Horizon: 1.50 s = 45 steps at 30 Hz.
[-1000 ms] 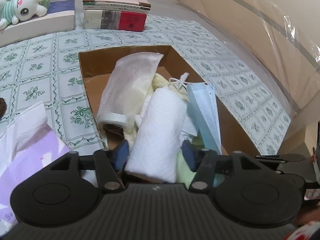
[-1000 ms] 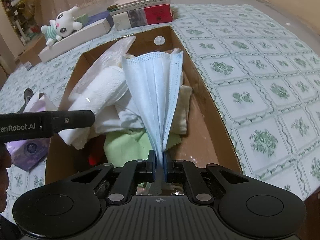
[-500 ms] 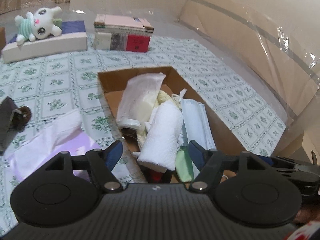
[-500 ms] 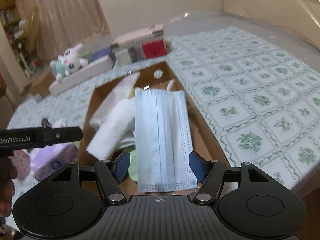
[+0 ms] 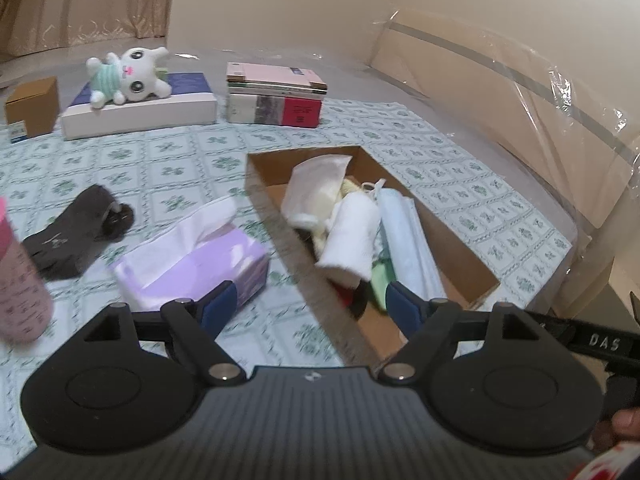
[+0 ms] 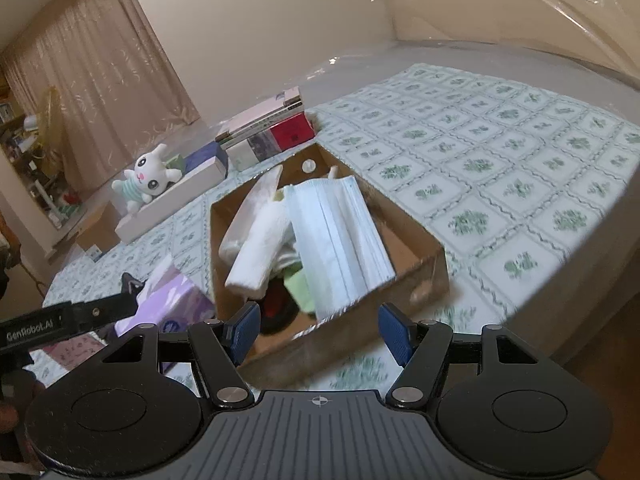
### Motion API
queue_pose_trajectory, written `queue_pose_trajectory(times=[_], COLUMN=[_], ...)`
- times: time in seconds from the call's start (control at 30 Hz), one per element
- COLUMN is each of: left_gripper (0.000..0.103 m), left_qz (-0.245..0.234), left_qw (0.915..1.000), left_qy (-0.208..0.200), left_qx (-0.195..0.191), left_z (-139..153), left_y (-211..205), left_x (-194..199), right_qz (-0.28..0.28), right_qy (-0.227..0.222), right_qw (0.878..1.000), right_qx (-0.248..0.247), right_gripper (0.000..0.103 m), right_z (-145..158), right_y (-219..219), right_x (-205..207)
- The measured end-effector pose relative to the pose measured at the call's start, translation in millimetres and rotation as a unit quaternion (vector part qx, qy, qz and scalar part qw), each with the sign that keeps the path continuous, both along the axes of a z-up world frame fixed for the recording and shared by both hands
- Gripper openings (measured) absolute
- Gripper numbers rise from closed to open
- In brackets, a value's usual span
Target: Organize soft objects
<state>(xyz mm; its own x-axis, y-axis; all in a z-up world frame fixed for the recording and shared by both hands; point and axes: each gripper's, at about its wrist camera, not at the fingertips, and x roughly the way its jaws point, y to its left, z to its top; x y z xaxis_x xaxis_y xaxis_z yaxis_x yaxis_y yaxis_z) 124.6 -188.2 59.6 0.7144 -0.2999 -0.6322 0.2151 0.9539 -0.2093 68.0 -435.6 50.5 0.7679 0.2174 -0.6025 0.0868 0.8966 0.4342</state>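
A shallow cardboard box [image 5: 460, 252] [image 6: 424, 276] on the patterned bed cover holds a rolled white towel [image 5: 352, 236] [image 6: 260, 248], a pale blue face mask [image 5: 408, 236] [image 6: 340, 240], a white mesh pouch [image 5: 316, 184] and a green cloth [image 6: 300, 284]. My left gripper [image 5: 312, 310] is open and empty, above and in front of the box. My right gripper [image 6: 320, 330] is open and empty, just before the box's near wall. A dark sock [image 5: 76, 228] lies on the cover at the left. A white plush toy [image 5: 128, 74] [image 6: 148, 178] lies on a flat box at the back.
A purple tissue pack [image 5: 192, 256] [image 6: 168, 300] lies left of the cardboard box. A stack of books [image 5: 276, 96] [image 6: 268, 132] stands behind it. A small brown carton [image 5: 32, 108] is at the far left. A pink cylinder [image 5: 16, 280] stands at the near left. A plastic-wrapped headboard [image 5: 520, 92] runs along the right.
My right gripper opened and let the face mask drop into the box. My left gripper opened off the white towel. Both grippers pulled back and up, away from the box.
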Motion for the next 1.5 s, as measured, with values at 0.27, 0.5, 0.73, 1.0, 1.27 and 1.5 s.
queue_pose_trajectory(times=[0.27, 0.5, 0.73, 1.0, 1.27, 1.5], left_gripper=[0.082, 0.082, 0.082, 0.082, 0.082, 0.082], left_qz=[0.014, 0.016, 0.01, 0.028, 0.065, 0.093], left_qw=[0.9998, 0.9997, 0.9998, 0.9994, 0.9977, 0.9954], left_qy=[0.007, 0.005, 0.004, 0.001, 0.011, 0.022], left_qx=[0.011, 0.017, 0.015, 0.021, 0.013, 0.007], left_z=[-2.2, -3.3, -4.0, -8.9, -18.6, -26.5], left_y=[28.4, 54.2, 94.3, 140.4, 186.0, 212.7], left_x=[-33.6, -55.9, -79.4, -101.1, -108.0, -110.6], right_qz=[0.01, 0.026, 0.05, 0.084, 0.105, 0.138], right_qy=[-0.008, -0.013, -0.016, -0.017, -0.015, -0.009], right_qw=[1.0, 0.999, 0.998, 0.995, 0.993, 0.989], right_qx=[-0.009, -0.019, -0.027, -0.046, -0.053, -0.05], right_gripper=[0.065, 0.065, 0.065, 0.065, 0.065, 0.065], right_z=[9.5, 14.6, 18.4, 20.8, 16.5, 7.5], right_y=[26.2, 56.3, 94.2, 139.4, 168.6, 195.9], right_x=[-29.2, -39.7, -42.9, -41.8, -33.6, -21.6])
